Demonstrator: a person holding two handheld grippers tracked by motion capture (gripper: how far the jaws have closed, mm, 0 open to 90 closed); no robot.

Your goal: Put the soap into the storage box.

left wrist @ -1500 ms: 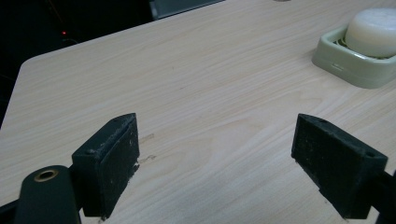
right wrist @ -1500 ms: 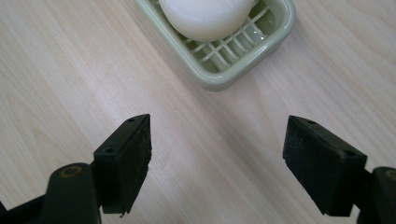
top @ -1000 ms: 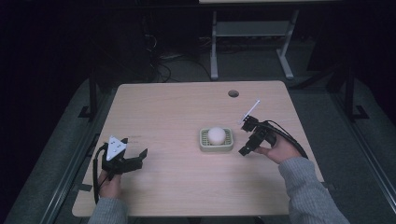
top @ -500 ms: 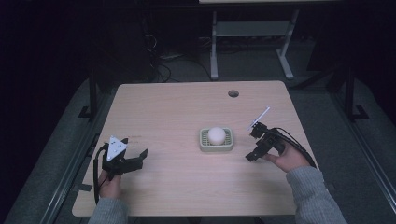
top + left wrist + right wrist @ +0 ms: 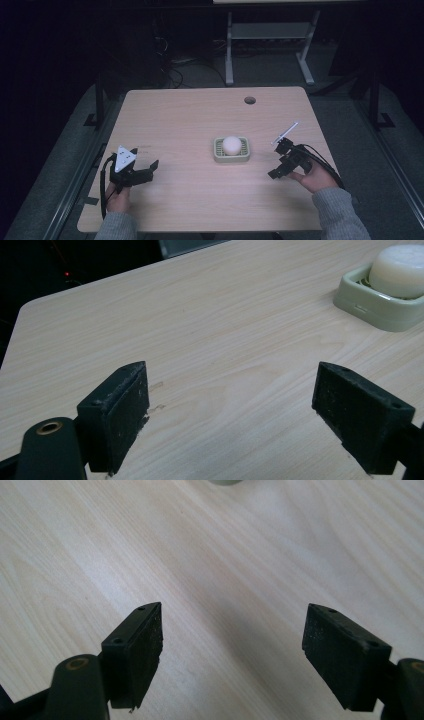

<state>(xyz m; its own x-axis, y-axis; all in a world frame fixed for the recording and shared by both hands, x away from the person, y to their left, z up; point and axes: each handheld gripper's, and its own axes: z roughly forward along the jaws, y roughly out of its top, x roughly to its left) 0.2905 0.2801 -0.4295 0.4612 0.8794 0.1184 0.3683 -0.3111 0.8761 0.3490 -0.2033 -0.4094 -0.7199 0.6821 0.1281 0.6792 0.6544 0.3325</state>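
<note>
white rounded soap [image 5: 231,144] sits in a pale green ribbed dish [image 5: 218,155].

The worktop [image 5: 200,115] is a pale wood-grain slab with rounded corners and a round cable hole [image 5: 250,100] near its far right edge. It stands on a grey carpeted floor [image 5: 345,110] that falls off into darkness on all sides. Behind it, a light grey metal table frame [image 5: 265,45] with two legs and a crossbar stands on splayed feet, and a tangle of dark cables [image 5: 172,65] lies on the floor to its left. Dark metal rails [image 5: 75,175] run along both sides of the worktop. The room is dim; light falls mainly on the wood surface.
</note>
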